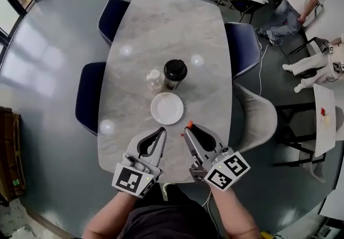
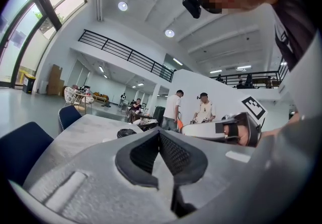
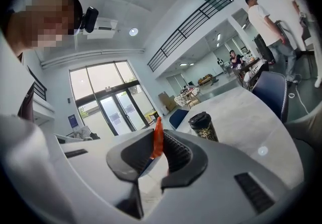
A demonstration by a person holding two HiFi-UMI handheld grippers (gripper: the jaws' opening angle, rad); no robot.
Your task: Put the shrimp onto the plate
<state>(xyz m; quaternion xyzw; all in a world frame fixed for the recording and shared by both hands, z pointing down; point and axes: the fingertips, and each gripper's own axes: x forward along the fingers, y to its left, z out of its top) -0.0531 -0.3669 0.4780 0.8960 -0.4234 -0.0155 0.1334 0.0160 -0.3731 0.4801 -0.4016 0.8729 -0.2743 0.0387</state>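
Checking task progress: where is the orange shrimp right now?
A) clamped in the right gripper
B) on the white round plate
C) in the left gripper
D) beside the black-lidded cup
A: the orange shrimp is pinched between the jaws of the right gripper, and the white round plate is bare.

You work in bright, even daylight; ceiling lamps (image 2: 123, 5) mirror as spots on your table (image 1: 161, 23); fisheye bends every edge; corners darken.
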